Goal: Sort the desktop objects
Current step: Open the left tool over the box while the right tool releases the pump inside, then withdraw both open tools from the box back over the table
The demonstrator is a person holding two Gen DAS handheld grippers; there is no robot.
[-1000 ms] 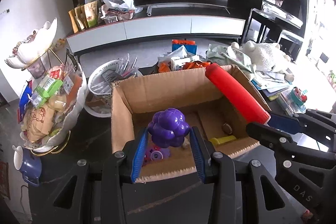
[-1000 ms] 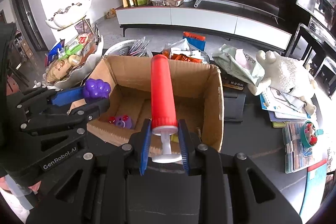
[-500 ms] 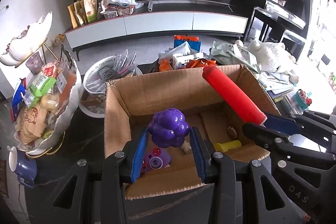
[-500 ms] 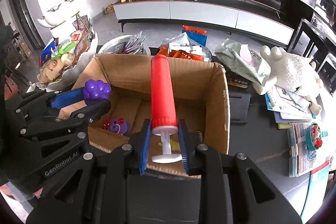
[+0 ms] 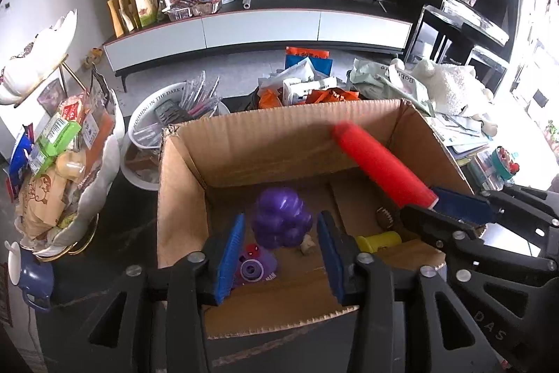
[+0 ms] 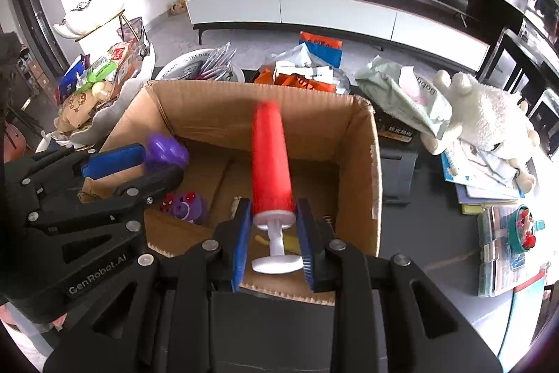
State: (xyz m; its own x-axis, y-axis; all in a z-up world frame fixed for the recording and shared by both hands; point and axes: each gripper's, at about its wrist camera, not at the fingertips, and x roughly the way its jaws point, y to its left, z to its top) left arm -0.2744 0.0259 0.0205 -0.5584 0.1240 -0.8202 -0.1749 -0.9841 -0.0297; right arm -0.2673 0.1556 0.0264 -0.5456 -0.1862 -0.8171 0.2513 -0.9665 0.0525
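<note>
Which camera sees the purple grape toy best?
The left wrist view: the grape toy sits whole and central between that gripper's spread fingers. In the right wrist view it is blurred at the side, partly behind the left gripper.

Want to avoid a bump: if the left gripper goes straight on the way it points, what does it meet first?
Probably the purple grape toy, blurred and loose between the open fingers of the left gripper, apparently dropping. Past it comes the cardboard box: its floor or far wall, depth is unclear.
</note>
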